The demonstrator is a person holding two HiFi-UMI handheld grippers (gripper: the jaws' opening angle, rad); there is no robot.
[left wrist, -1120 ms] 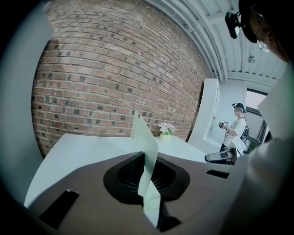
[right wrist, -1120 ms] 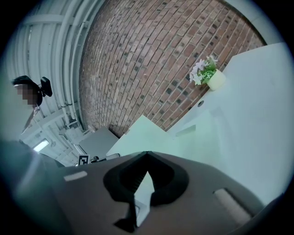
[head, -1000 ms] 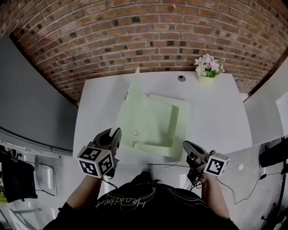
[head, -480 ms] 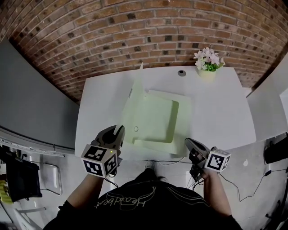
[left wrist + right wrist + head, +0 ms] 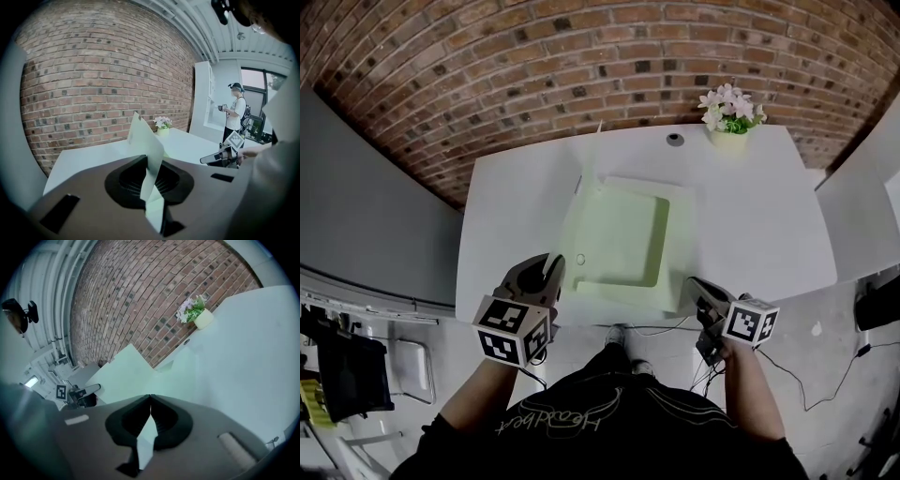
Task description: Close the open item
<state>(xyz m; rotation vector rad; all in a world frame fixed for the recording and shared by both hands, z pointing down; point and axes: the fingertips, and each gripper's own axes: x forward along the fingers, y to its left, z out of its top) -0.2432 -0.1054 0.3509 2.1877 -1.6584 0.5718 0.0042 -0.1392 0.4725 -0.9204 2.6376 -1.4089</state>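
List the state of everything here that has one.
Folder: open, cover standing up along its left side.
Left gripper: shut on the cover's near edge.
Right gripper: shut, by the folder's near right corner.
Flower pot: upright at the table's far edge.

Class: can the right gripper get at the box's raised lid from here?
Probably yes. The right gripper, shut, is at the near right corner of the box. Only the open box lies between it and the lid, held by the left gripper.
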